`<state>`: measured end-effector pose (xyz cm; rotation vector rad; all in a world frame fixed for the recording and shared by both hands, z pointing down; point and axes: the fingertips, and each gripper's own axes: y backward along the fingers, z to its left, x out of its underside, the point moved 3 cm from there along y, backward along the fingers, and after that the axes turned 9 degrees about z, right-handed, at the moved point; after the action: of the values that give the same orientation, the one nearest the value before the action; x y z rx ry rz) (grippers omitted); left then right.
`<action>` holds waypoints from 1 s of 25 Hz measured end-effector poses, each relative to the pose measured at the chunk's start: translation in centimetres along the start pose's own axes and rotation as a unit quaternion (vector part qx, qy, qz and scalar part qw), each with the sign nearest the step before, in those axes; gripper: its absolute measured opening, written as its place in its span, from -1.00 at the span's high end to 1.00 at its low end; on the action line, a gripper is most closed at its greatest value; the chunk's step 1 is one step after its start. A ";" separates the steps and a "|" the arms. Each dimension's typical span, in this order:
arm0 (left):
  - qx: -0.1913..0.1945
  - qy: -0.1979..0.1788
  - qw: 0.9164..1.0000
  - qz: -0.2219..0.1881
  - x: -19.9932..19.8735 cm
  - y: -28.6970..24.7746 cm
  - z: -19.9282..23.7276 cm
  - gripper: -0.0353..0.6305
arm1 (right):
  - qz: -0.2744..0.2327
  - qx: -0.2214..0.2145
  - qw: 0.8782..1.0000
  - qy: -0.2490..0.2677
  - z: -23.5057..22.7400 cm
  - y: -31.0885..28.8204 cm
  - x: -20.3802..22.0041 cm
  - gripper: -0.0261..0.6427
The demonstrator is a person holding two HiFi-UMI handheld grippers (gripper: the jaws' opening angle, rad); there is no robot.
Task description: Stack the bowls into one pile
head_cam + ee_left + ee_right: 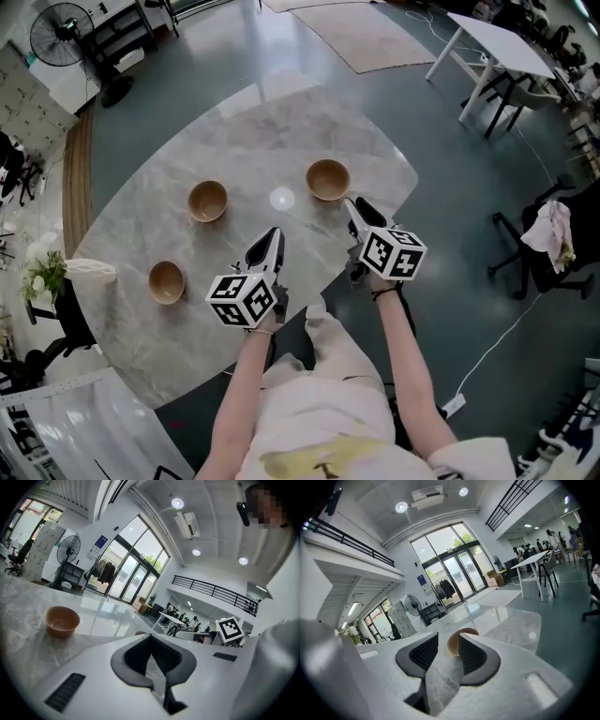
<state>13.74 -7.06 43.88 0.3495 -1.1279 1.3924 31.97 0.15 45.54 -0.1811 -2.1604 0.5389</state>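
Three wooden bowls stand apart on the grey marble table (281, 131): a right bowl (328, 179), a middle bowl (207, 201) and a near left bowl (166, 282). My right gripper (359, 206) is open just short of the right bowl, which shows beyond the gap between its jaws (457, 641). My left gripper (270, 234) is open over the table's near part, with nothing between its jaws. In the left gripper view the left gripper (151, 641) has the middle bowl (61, 620) off to its left.
A white cloth bundle (92, 270) lies at the table's left edge beside flowers (42, 272). A fan (56, 33) stands at the far left. A white desk (497, 42) is at the far right, and an office chair (548, 244) draped with cloth at the right.
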 end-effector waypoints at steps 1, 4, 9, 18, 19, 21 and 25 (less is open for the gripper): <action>-0.002 0.003 1.000 0.002 0.0 -0.6 0.1 0.89 | 0.005 0.000 1.000 -0.001 -0.4 -0.5 -0.1 0.55; -0.008 0.010 1.000 0.009 -0.1 -2.2 0.7 0.89 | 0.020 0.000 1.000 -0.003 -1.5 -2.0 -0.5 0.55; -0.022 0.032 0.999 0.028 0.5 -4.9 1.7 0.89 | 0.050 0.004 0.999 -0.001 -3.8 -4.5 -1.0 0.55; -0.027 0.051 0.996 0.072 1.0 -8.1 3.9 0.89 | 0.122 0.035 0.992 0.011 -6.2 -9.9 -1.0 0.55; -0.028 0.055 0.995 0.076 1.0 -8.5 4.3 0.89 | 0.130 0.036 0.991 0.013 -6.4 -10.6 -0.9 0.55; -0.029 0.060 0.994 0.085 1.6 -9.4 4.9 0.89 | 0.150 0.045 0.988 0.016 -7.1 -11.8 -0.5 0.55; -0.027 0.065 0.993 0.100 2.3 -10.6 5.7 0.89 | 0.170 0.063 0.983 0.005 -8.4 -13.3 0.1 0.55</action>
<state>20.24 -12.51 52.71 0.1072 -1.1139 1.5330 39.44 -9.12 55.83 -0.4879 -2.0872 0.8643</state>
